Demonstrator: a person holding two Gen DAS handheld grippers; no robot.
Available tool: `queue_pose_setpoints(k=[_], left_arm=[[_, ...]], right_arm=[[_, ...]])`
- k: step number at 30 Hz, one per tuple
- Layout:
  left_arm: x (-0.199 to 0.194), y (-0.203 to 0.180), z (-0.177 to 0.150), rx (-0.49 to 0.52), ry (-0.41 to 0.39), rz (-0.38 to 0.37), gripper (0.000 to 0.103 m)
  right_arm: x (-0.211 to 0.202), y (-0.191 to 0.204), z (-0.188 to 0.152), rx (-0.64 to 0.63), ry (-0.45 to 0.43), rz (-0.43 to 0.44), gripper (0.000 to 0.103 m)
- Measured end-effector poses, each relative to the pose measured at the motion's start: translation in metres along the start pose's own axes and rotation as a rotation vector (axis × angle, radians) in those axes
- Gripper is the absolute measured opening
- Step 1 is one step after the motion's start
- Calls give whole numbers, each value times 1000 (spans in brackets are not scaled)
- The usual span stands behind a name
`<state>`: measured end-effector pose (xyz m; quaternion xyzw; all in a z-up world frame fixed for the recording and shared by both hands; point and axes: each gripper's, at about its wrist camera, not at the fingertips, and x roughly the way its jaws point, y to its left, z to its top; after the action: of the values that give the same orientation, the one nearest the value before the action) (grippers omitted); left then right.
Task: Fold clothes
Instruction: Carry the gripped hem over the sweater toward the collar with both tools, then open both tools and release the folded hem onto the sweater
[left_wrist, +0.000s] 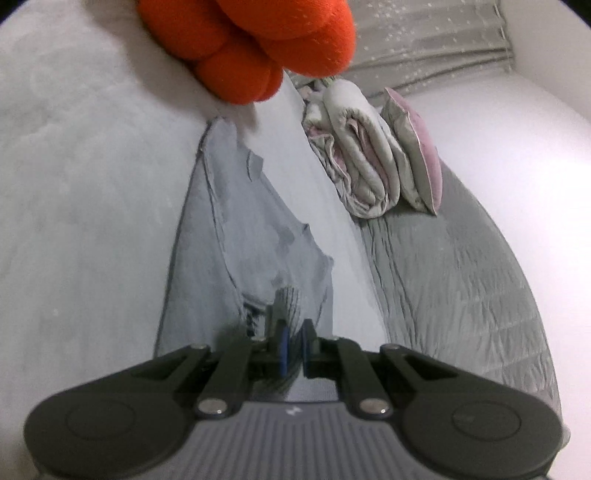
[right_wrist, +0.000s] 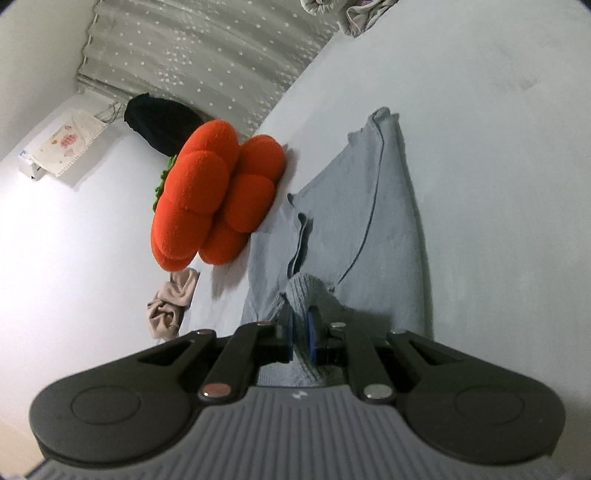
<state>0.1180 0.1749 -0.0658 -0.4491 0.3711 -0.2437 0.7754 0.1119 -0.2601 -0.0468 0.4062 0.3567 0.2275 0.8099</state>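
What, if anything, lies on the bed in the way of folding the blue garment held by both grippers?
Nothing visible lies on the blue garment. Left gripper and right gripper each pinch its ribbed edge. The orange cushion sits beside its far end; whether they touch is unclear.

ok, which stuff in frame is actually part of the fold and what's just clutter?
In the job:
light blue garment, ribbed hem pinched by both
left gripper, shut on it
right gripper, shut on it

Lying about:
orange flower cushion
rolled quilt
pink pillow
beige cloth
black bag
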Motion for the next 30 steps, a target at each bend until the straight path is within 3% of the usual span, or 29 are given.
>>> queue_pose_setpoints(k=[5, 10, 15, 17, 21, 23, 26, 30], left_arm=[[8, 7, 4, -21, -34, 28, 7], [15, 16, 1, 0, -60, 142, 7], [23, 0, -7, 130, -87, 272, 8], [19, -10, -9, 172, -119, 316, 16], [8, -35, -16, 299, -194, 399, 17], [5, -49, -22, 377, -214, 404, 25], [9, -59, -37, 479, -192, 411, 35], [25, -59, -54, 588, -120, 458, 35]], right_arm=[[9, -9, 10, 13, -15, 25, 11], [19, -23, 12, 6, -15, -47, 11], [29, -26, 5, -68, -16, -144, 12], [25, -22, 3, -91, -35, -158, 17], [12, -4, 1, -177, -116, -207, 17], [8, 9, -3, -234, -158, -218, 17], [11, 27, -13, -343, -165, -239, 17], [24, 36, -27, -456, -114, -280, 17]])
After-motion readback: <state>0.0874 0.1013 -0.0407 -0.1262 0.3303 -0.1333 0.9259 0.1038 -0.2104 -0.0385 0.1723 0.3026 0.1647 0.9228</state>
